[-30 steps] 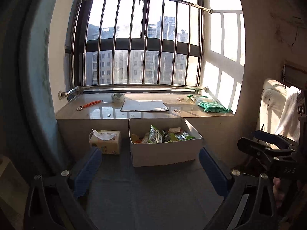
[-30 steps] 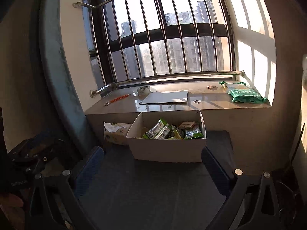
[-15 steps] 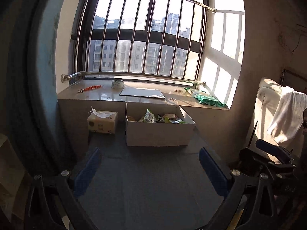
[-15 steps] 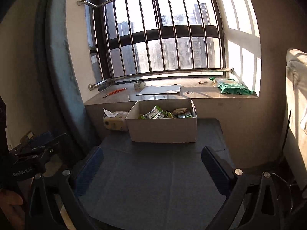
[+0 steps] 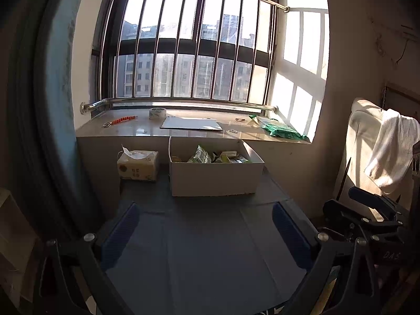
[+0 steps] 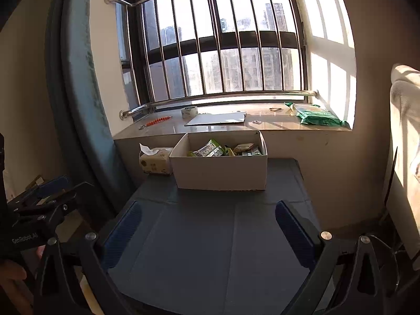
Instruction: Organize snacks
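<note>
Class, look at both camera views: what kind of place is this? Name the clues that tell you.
Probably a room in a city flat: a barred window facing tower blocks, a stone sill with household clutter, and a tissue box beside a box of snacks.

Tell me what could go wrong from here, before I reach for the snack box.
1. The snack packets lie jumbled and overlapping in the white box, so a grab may pinch two at once.
2. The box looks light and sits loose on the dark mat; a low approach by the open right gripper could shove it.
3. The tissue pack stands close beside the box's left wall, so the open left gripper could bump it.
</note>
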The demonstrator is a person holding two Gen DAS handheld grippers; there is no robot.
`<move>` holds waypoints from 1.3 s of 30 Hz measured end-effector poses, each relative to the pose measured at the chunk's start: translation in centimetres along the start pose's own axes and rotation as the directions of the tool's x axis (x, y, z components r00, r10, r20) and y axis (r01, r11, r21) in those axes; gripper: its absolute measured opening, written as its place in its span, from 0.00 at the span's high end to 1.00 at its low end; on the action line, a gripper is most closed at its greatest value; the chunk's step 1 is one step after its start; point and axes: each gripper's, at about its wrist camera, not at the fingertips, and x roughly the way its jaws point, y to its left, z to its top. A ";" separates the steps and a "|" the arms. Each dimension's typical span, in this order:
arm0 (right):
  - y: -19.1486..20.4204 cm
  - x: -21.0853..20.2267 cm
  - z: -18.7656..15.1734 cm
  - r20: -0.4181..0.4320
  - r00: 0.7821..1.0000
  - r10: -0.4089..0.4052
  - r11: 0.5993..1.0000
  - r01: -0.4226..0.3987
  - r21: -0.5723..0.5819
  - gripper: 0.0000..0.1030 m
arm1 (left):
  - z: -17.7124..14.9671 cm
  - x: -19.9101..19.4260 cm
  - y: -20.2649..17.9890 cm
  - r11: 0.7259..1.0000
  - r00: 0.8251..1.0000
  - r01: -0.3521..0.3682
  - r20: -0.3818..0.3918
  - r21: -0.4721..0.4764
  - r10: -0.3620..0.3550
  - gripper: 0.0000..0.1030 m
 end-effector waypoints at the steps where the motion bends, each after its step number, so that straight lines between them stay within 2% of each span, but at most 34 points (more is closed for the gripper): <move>1: 0.0 0.0 0.0 -0.002 1.000 0.002 1.000 -0.002 -0.001 0.00 | 0.0 0.0 0.0 1.000 1.000 -0.001 -0.002 0.003 0.001 0.00; 9: -0.2 0.2 0.0 -0.009 1.000 0.018 1.000 -0.018 0.012 0.00 | -0.1 0.3 0.1 1.000 1.000 0.019 -0.014 -0.010 -0.019 0.00; 39: 0.0 0.2 -0.2 -0.018 1.000 0.008 1.000 -0.008 0.005 0.00 | -0.4 0.4 -0.2 1.000 1.000 -0.004 -0.025 0.021 0.004 0.00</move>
